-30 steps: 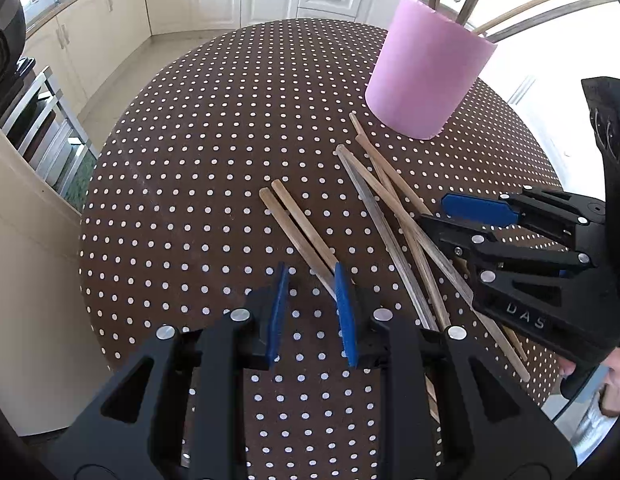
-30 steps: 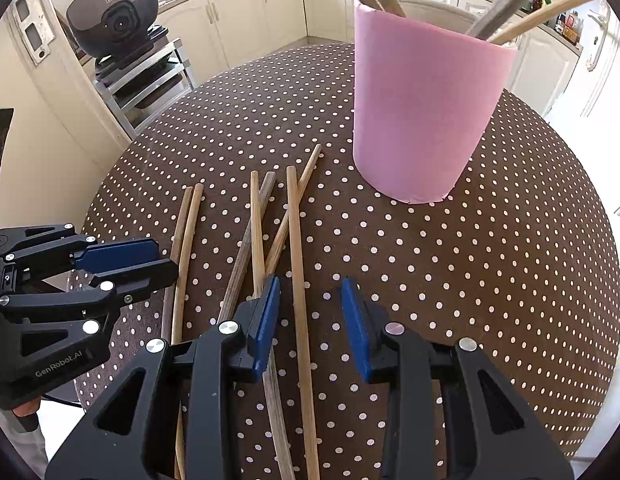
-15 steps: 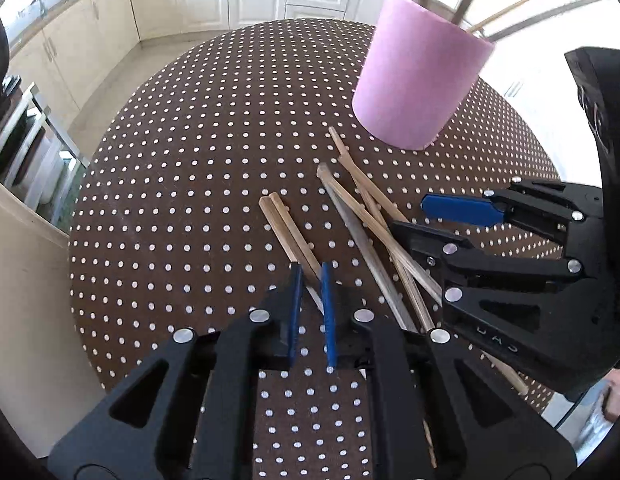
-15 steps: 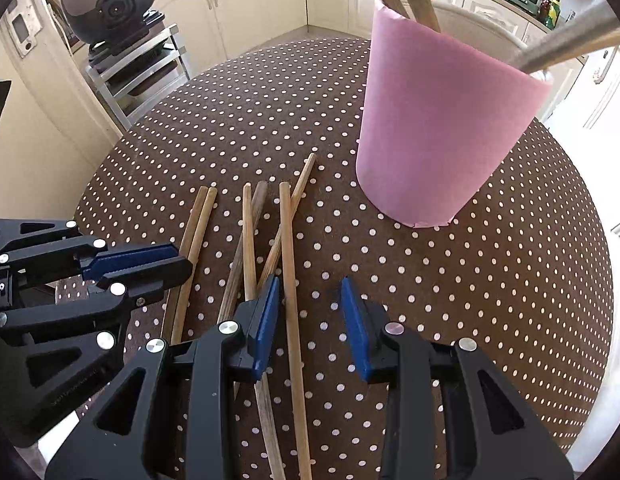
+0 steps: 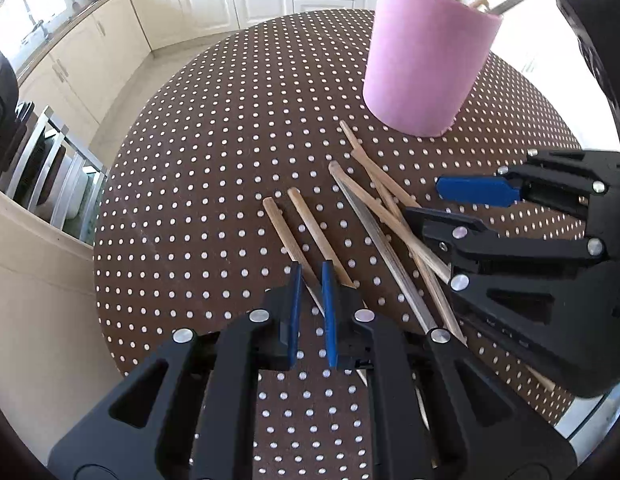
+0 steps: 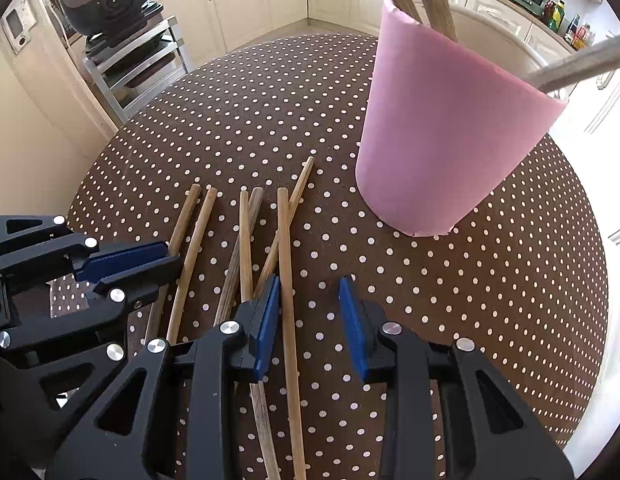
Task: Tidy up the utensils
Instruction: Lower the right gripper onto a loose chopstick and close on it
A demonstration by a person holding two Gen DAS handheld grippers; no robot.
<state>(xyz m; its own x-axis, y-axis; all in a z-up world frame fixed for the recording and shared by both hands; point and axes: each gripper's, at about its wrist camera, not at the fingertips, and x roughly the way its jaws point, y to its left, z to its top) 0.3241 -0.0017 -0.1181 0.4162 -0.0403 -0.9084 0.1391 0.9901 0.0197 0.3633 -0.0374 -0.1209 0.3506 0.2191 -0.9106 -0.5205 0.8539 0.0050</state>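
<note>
Pinching the outermost chopstick [image 5: 288, 236] between nearly closed pads, the left gripper [image 5: 310, 280] takes the one lying farthest from the pink cup [image 5: 425, 56], likely because it sits free of the tangle. The right gripper [image 6: 310, 292], whose jaws have just been narrowing, is not yet clenched: it straddles a light chopstick [image 6: 284, 240] that touches only its left pad. That stick lies nearest the cup among the crossed chopsticks [image 6: 246, 232] on the dotted tablecloth [image 6: 449, 300]. Several sticks already stand in the cup, the probable destination.
</note>
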